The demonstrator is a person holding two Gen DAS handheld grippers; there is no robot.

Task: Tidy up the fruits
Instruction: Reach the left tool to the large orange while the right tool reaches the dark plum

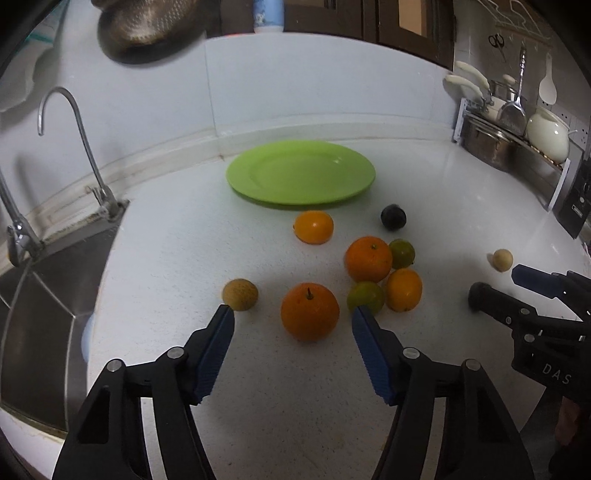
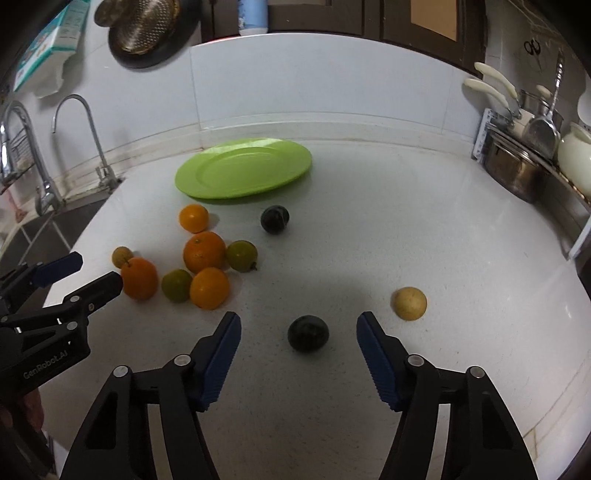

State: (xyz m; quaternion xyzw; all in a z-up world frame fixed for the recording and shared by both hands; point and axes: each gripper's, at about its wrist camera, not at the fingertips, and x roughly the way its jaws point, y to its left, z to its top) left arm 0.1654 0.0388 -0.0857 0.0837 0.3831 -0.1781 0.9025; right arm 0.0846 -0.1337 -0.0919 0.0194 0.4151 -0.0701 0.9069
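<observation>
A green plate [image 1: 301, 171] [image 2: 243, 168] lies empty at the back of the white counter. Several fruits lie loose in front of it. My left gripper [image 1: 293, 314] is open, its fingers either side of an orange [image 1: 309, 311] [image 2: 139, 277] without touching it. A tan fruit [image 1: 240, 294] sits by its left fingertip. My right gripper [image 2: 298, 319] is open around a dark green fruit [image 2: 308, 333] on the counter. A yellow fruit [image 2: 409, 303] [image 1: 502, 259] lies just right of it. A dark plum [image 1: 393, 217] [image 2: 274, 219] sits near the plate.
A sink [image 1: 40, 295] with a tap [image 1: 74, 122] is on the left. A rack with pots and utensils [image 1: 517, 125] [image 2: 535, 147] stands at the back right. More oranges and green citrus [image 1: 380, 273] [image 2: 207, 269] cluster mid-counter. A strainer [image 2: 147, 26] hangs on the wall.
</observation>
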